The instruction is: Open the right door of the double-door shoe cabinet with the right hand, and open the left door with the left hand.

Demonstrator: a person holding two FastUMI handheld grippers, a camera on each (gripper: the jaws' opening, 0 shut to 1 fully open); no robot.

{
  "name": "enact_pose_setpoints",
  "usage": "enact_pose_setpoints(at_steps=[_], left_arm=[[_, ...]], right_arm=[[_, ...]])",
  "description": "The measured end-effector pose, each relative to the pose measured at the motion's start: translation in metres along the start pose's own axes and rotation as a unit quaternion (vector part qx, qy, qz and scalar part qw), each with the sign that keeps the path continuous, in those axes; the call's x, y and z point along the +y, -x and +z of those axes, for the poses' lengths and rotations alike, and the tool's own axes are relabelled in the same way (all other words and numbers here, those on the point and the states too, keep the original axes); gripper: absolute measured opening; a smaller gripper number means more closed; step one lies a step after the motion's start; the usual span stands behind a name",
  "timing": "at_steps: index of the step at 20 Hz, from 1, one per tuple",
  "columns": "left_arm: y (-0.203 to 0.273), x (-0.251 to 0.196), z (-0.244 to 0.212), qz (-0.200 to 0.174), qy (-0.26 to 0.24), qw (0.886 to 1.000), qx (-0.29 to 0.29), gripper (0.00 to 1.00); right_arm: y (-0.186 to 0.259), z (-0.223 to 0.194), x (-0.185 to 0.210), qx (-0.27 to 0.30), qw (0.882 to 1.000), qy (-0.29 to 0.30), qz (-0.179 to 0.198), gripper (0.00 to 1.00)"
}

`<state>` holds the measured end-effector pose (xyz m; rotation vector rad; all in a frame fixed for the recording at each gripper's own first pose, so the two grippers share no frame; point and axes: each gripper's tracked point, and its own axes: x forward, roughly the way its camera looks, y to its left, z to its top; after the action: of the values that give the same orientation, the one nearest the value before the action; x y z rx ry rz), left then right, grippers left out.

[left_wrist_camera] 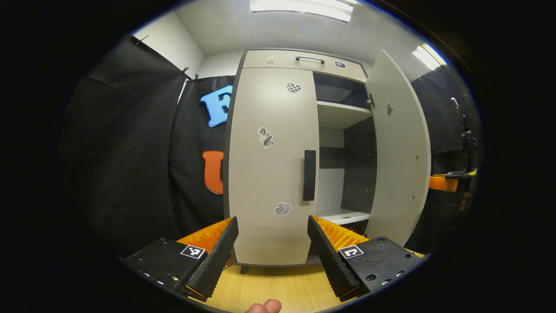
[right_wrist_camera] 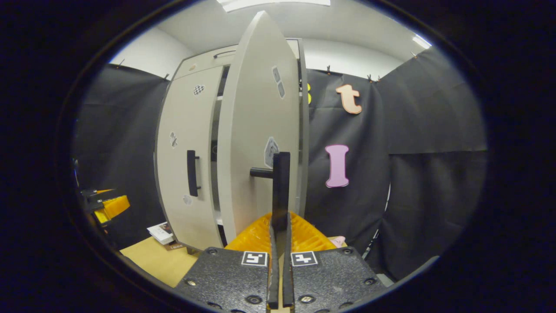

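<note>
Left gripper view: left gripper (left_wrist_camera: 273, 243) spread apart at 6 o'clock, squared up below the closed left door's handle (left_wrist_camera: 309, 175), needing straight advance; right gripper view: right gripper (right_wrist_camera: 278, 243) clamped on right door's handle (right_wrist_camera: 280, 191), door (right_wrist_camera: 256, 143) swung open, needing steady arc.

2 doors (left_wrist_camera: 271, 165), 2 handles (left_wrist_camera: 309, 175) (1 each)

Shoe cabinet with one door open, one closed

The pale grey shoe cabinet (left_wrist_camera: 299, 58) stands upright on a wooden floor. Its left door (left_wrist_camera: 271, 165) is closed flat, with a dark vertical handle (left_wrist_camera: 309, 175) near its inner edge. Its right door (left_wrist_camera: 402, 148) is swung wide open, so white shelves (left_wrist_camera: 341, 114) and a dark inside wall are visible.
</note>
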<state>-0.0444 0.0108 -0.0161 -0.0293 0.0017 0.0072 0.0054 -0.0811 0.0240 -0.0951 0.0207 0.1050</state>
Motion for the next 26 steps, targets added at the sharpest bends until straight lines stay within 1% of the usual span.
enact_pose_setpoints(at_steps=[3,5,6,7,8,9,11,13,15,16,19,21,23,26], left_arm=[[-0.002,0.0,0.0,-0.001,0.0,1.0,-0.001,0.96],[-0.003,0.0,0.0,0.001,0.002,1.0,-0.001,0.96],[-0.005,-0.001,0.0,0.001,0.004,1.0,-0.001,0.96],[-0.006,0.0,0.0,0.001,0.006,1.0,0.0,0.96],[-0.007,0.0,-0.001,0.001,0.007,1.0,0.0,0.96],[-0.009,0.0,-0.003,0.001,0.008,1.0,0.002,0.96],[-0.008,0.001,-0.003,0.003,0.01,1.0,0.004,0.96],[-0.007,0.003,-0.003,0.006,0.01,1.0,0.003,0.96],[-0.004,0.006,-0.003,0.008,0.009,1.0,0.004,0.96],[-0.003,0.008,-0.004,0.009,0.006,1.0,0.003,0.96],[-0.004,0.012,-0.005,0.011,0.009,1.0,-0.003,0.95],[-0.003,0.018,-0.007,0.019,0.01,1.0,-0.002,0.95],[-0.001,0.019,-0.009,0.021,0.017,1.0,-0.001,0.95],[0.002,0.018,-0.015,0.019,0.021,1.0,0.004,0.95]], right_arm=[[0.004,-0.002,-0.026,-0.002,1.0,0.003,-0.03,0.04],[0.005,-0.003,-0.046,-0.001,0.999,-0.012,-0.046,0.04],[0.004,-0.007,-0.053,-0.001,0.999,-0.02,-0.043,0.04],[0.006,-0.006,-0.049,-0.004,0.999,-0.036,-0.027,0.04],[0.005,-0.004,-0.046,-0.007,0.999,-0.042,-0.022,0.04],[0.004,-0.007,-0.049,-0.005,0.999,-0.033,-0.024,0.04],[0.001,-0.009,-0.051,-0.003,0.999,-0.011,-0.034,0.04],[0.006,-0.011,-0.048,-0.002,0.999,0.0,-0.045,0.04],[0.019,-0.012,-0.048,-0.005,0.998,-0.011,-0.055,0.04],[0.032,-0.013,-0.047,-0.011,0.998,-0.019,-0.061,0.04],[0.074,-0.011,-0.035,-0.03,0.997,-0.017,-0.073,0.04],[0.09,-0.015,-0.015,-0.03,0.997,-0.009,-0.07,0.04],[0.094,-0.014,0.01,-0.036,0.998,-0.009,-0.052,0.04],[0.084,-0.027,0.042,-0.023,0.999,0.005,-0.025,0.04]])
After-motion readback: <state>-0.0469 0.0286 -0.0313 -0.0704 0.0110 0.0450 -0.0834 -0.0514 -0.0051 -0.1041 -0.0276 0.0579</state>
